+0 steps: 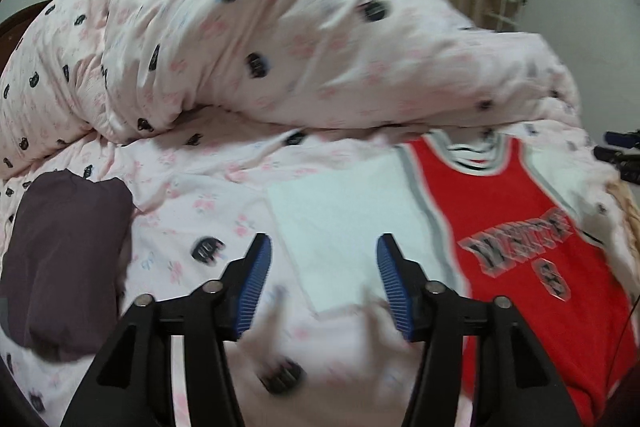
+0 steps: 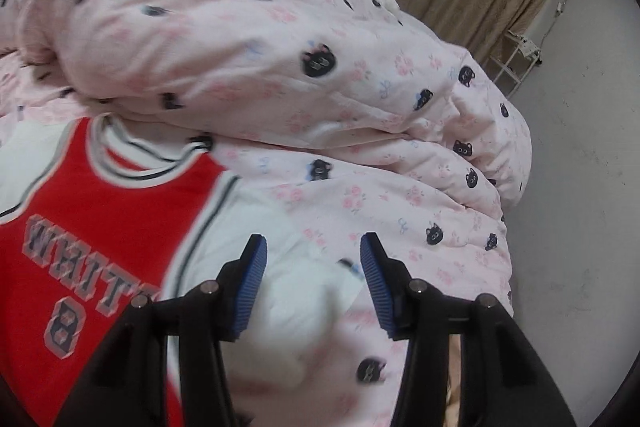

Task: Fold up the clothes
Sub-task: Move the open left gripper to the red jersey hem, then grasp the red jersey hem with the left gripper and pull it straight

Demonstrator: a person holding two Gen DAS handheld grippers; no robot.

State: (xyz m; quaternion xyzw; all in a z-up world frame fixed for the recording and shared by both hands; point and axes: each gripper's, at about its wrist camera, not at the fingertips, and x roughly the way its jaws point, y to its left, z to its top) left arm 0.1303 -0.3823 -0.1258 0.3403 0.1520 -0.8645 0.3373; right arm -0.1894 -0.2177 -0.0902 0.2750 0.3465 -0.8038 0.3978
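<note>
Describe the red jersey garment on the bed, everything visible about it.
The red jersey is a top printed to look like a sleeveless vest over white short sleeves. Grey and white trim edges the armholes and neck, with a striped collar inside. The chest reads WHITE above an 8, in grey block letters. It looks like soft knit fabric. It lies flat, face up, on the pink cat-print bedding, collar toward the heaped duvet. Nothing grips it.

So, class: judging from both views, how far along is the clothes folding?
Done: a dark garment lies folded at the left. In hand: the red-and-white jersey top lies spread flat on the pink bedding, unfolded; left claw and right claw are open, holding nothing. Left: sleeves and body folds.
</note>
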